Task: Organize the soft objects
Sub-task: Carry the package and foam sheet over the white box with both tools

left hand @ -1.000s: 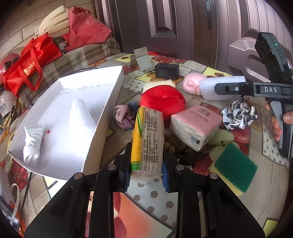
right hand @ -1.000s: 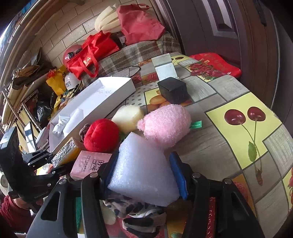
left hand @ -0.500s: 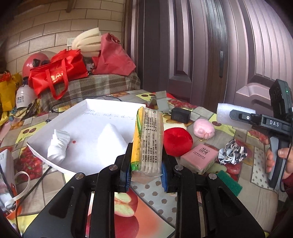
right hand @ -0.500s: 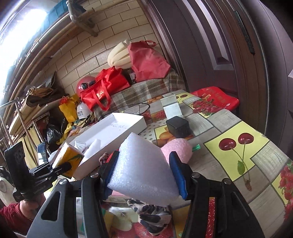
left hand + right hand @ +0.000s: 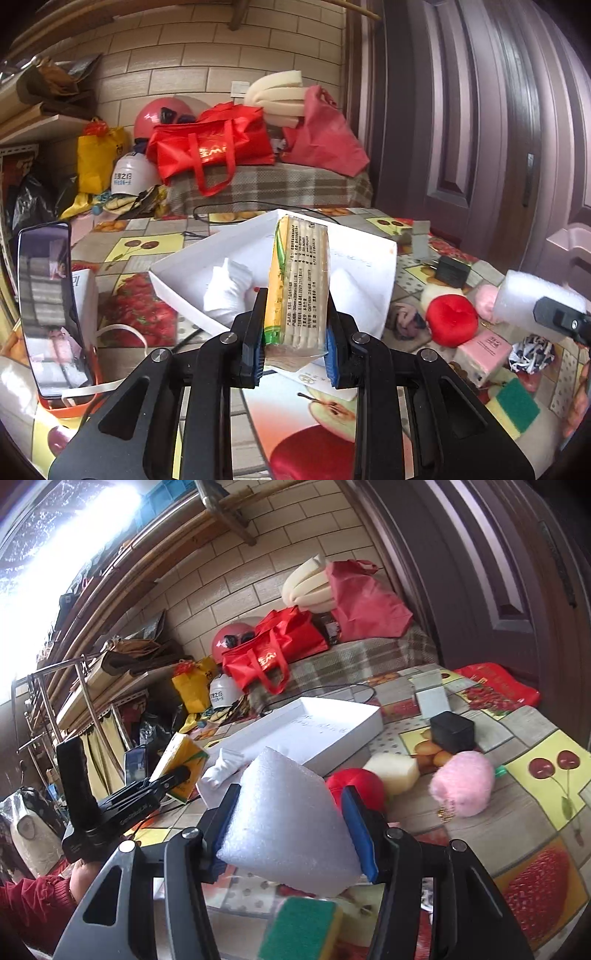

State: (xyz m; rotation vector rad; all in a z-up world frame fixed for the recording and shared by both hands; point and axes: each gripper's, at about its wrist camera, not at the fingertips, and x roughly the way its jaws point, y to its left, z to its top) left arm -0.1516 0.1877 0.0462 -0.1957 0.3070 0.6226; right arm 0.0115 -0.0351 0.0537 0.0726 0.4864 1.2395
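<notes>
My left gripper (image 5: 294, 349) is shut on a yellow-green tissue pack (image 5: 297, 284) and holds it upright above the table, in front of the white tray (image 5: 369, 251). The pack also shows in the right wrist view (image 5: 181, 766). My right gripper (image 5: 291, 830) is shut on a white foam block (image 5: 288, 823), raised over the table; it also shows in the left wrist view (image 5: 532, 299). The tray (image 5: 354, 720) holds a white sock (image 5: 227, 291) and a white foam piece (image 5: 349, 291).
Loose on the fruit-print tablecloth: a red plush ball (image 5: 450, 319), pink fluffy ball (image 5: 461, 782), cream sponge (image 5: 393, 771), pink tissue pack (image 5: 482, 349), green scouring sponge (image 5: 303, 926), patterned cloth (image 5: 532, 350), black box (image 5: 452, 731). A phone (image 5: 50, 310) stands at left.
Both grippers have risen with their loads. The left one carried the tissue pack left, toward the tray's near end. The right one lifted the foam block higher above the pile.
</notes>
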